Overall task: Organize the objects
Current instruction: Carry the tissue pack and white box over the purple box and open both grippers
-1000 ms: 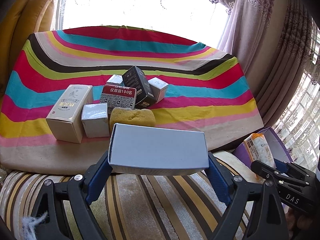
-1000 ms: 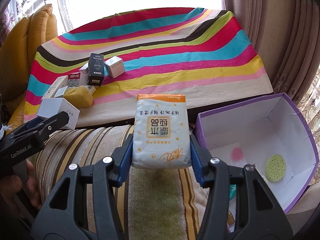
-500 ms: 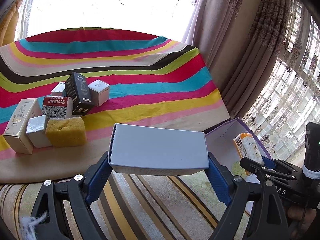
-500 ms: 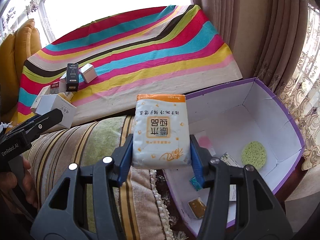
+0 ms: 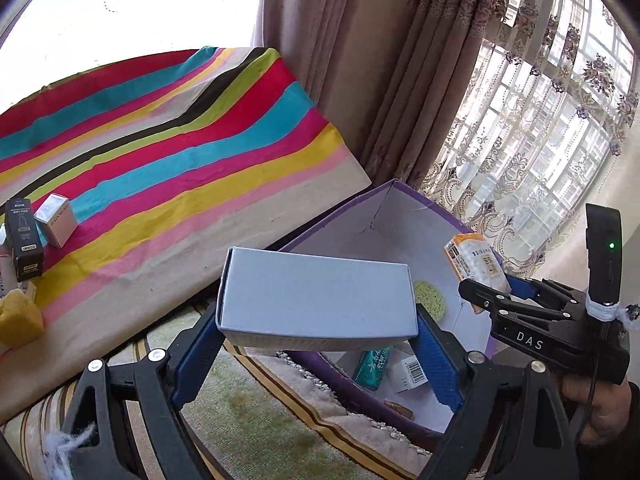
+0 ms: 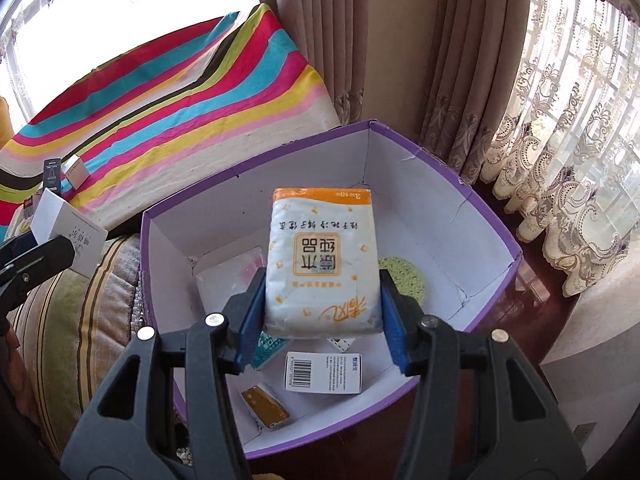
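Both grippers were clamped on cargo beside the purple box (image 6: 488,216), the landmark for everything else. Blue pads of the right gripper (image 6: 322,312) pressed the two sides of a white-and-orange tissue pack (image 6: 323,256), held directly above the box's white interior. Beneath it on the box floor lay a round green sponge (image 6: 404,276), a barcoded white carton (image 6: 323,372), a small gold packet (image 6: 266,406) and a teal packet, partly hidden. Over the box's near-left rim, the left gripper (image 5: 318,344) squeezed a pale grey carton (image 5: 316,292) by its short ends, jaws set wide. Well away to the box's left, on the striped cloth (image 5: 168,152), stood a black carton (image 5: 24,240) touching a small white cube box (image 5: 56,220), with a yellow sponge (image 5: 18,320) nearer the cloth's front edge.
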The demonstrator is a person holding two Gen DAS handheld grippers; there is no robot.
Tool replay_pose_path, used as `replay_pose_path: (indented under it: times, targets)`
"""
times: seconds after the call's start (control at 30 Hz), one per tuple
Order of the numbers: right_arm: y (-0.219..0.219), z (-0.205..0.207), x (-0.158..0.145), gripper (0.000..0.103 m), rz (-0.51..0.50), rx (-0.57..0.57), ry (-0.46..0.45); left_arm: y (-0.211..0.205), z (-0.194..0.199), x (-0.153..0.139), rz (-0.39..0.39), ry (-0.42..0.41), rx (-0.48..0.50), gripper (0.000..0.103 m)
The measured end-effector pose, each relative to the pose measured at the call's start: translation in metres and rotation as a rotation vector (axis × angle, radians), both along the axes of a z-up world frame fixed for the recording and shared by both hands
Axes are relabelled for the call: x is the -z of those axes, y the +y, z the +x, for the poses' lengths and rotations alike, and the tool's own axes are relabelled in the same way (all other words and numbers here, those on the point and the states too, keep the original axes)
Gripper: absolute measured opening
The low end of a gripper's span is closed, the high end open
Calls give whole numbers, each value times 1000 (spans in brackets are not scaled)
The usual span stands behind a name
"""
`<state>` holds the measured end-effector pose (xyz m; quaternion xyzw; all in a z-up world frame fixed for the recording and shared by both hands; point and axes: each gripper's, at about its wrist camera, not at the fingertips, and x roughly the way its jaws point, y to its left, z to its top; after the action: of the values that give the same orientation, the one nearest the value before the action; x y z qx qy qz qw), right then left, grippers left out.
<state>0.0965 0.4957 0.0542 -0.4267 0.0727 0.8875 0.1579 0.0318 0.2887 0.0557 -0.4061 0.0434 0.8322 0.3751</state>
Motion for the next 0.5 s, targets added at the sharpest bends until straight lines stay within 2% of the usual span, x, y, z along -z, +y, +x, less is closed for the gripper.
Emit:
replay_pose_path:
  times: [0.37,0.5]
  targets:
    - [17,8,-8,56,31,53,35,38,23,1,-45,26,132,91]
    - [17,6,-14,56,35,50,57,42,24,4,-65,17,144,94]
